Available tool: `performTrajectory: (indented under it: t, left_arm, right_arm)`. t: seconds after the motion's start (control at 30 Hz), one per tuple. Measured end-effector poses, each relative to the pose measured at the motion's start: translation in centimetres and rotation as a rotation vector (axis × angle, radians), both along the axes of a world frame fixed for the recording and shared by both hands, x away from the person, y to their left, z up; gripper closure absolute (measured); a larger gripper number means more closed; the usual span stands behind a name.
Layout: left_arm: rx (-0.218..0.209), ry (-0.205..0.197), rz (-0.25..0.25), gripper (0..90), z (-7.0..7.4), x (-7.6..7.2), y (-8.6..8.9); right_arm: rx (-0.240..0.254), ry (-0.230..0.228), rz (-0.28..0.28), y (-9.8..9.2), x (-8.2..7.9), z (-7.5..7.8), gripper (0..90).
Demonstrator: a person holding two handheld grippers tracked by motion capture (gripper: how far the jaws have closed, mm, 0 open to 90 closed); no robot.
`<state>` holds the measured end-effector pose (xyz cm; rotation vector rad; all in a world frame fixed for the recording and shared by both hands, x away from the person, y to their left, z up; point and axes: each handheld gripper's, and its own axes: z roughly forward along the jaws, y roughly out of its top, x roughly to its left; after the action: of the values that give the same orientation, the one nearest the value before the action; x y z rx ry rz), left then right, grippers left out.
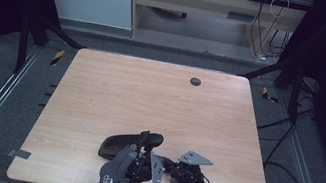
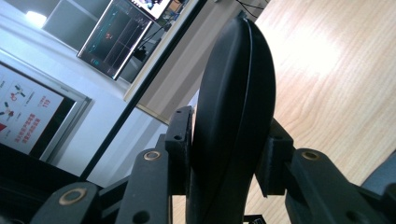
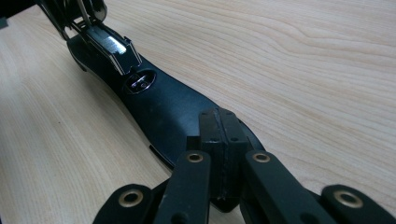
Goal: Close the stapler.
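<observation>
Black case (image 1: 123,145) on table (image 1: 100,90) near front edge, long axis running 8-to-2 o'clock in high view, tilted. Left gripper (image 2: 229,154) clamps case's raised 2 o'clock end. Right gripper (image 3: 219,140) jaws closed together, nothing between, tips over case flap.

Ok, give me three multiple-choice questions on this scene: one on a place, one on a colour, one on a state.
1. Where on the table is the black case? A far edge; B near edge; C far right corner.
2. What colour is the table top? A light wood; B white; C green.
3. How are the right gripper fingers? A wide open; B around a cup; C shut together.
Answers: B, it lies by the person's edge; A, pale wood grain shows; C, the fingers meet without a gap.
</observation>
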<state>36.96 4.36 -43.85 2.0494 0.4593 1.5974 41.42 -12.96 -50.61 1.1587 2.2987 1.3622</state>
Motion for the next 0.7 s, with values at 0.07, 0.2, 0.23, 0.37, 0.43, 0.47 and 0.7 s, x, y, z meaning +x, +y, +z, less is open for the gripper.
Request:
performTrajectory:
  t: [0.07,0.2,0.23,0.37,0.43,0.47,0.7]
  left_arm:
    - [0.012,-0.002,-0.007,62.0,-0.4,-0.1,-0.3]
    - [0.038,-0.003,-0.009,61.9,-0.7,-0.2,-0.5]
    - [0.067,-0.008,-0.011,61.9,-1.0,-0.2,-0.7]
    - [0.098,-0.011,-0.011,61.7,-1.7,-0.4,-1.2]
    - [0.108,-0.011,-0.013,61.6,-1.8,-0.4,-1.3]
    - [0.112,-0.009,-0.014,61.5,-1.9,-0.4,-1.4]
    - [0.166,-0.010,-0.022,60.7,-2.7,-0.6,-1.8]
  right_arm:
    - [0.007,0.007,0.002,-0.1,0.0,0.0,90.0]
    - [0.000,-0.002,-0.003,-0.2,0.0,0.0,90.0]
    - [-0.001,-0.003,-0.004,-0.2,0.0,0.0,90.0]
    - [0.001,-0.004,0.000,-0.3,0.0,0.0,90.0]
    - [0.002,-0.001,-0.001,-0.4,0.0,0.0,90.0]
    - [0.001,-0.004,-0.002,-0.5,0.1,0.0,90.0]
    - [0.006,-0.001,-0.001,-0.7,0.1,-0.1,90.0]
